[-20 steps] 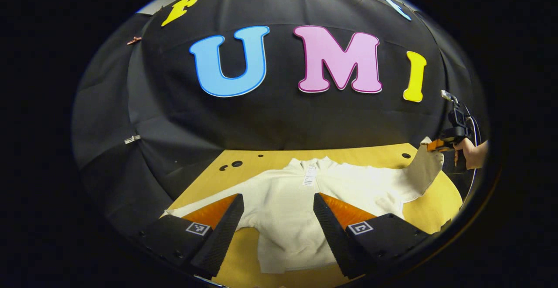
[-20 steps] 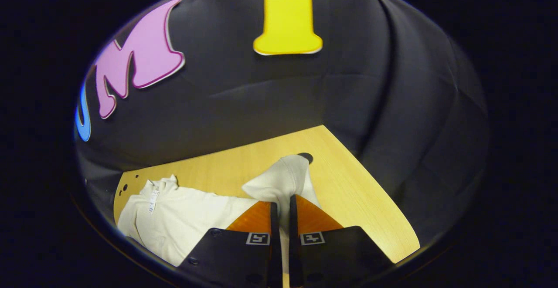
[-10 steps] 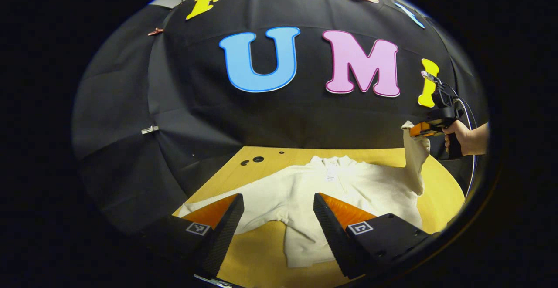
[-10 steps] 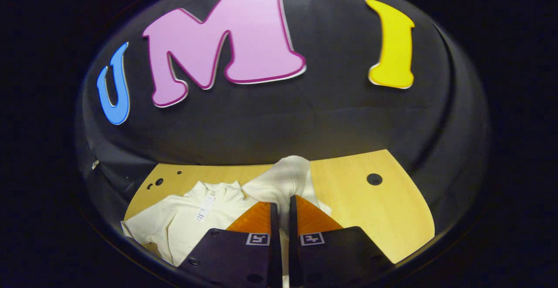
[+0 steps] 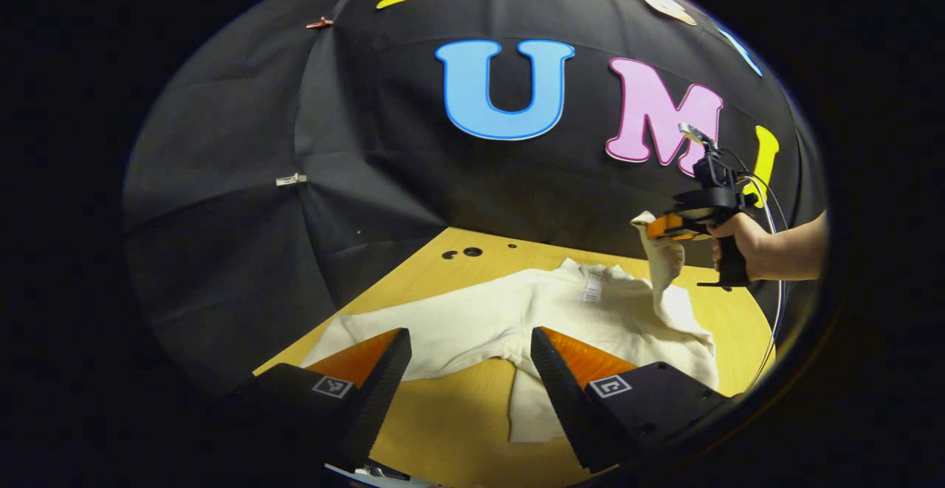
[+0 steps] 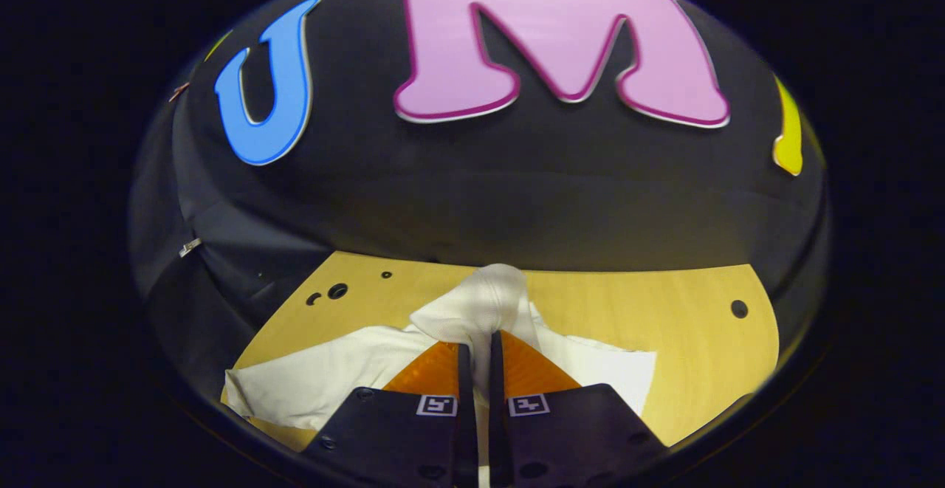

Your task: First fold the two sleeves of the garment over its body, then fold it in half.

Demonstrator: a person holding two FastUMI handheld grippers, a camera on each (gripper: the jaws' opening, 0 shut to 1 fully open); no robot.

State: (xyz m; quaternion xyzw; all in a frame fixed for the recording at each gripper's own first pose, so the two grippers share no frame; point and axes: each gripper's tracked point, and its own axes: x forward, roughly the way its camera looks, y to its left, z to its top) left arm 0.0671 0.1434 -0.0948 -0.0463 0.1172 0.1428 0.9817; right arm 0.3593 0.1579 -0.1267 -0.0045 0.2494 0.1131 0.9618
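A cream sweatshirt (image 5: pixel 531 307) lies flat on the wooden table (image 5: pixel 443 429), collar toward the wall. Its left sleeve (image 5: pixel 369 325) stretches out sideways on the table. My left gripper (image 5: pixel 469 334) hovers open above the garment's near left side, holding nothing. Farther off, a hand (image 5: pixel 738 241) holds my right gripper (image 5: pixel 653 226), which lifts the other sleeve's cuff (image 5: pixel 661 252) above the body near the collar. In the right gripper view, my right gripper (image 6: pixel 474 351) is shut on that cuff (image 6: pixel 483 300), with the sweatshirt (image 6: pixel 325 381) spread below.
The black cloth wall rises straight behind the table. Small dark holes (image 5: pixel 461 253) mark the table's far left corner, and another hole (image 6: pixel 738 308) lies at its right. Bare wood (image 6: pixel 664 340) shows right of the garment.
My right gripper has carried the lifted sleeve leftward, from beyond the garment's right side to above its body near the collar. My left gripper stays open and has swung a little to the left.
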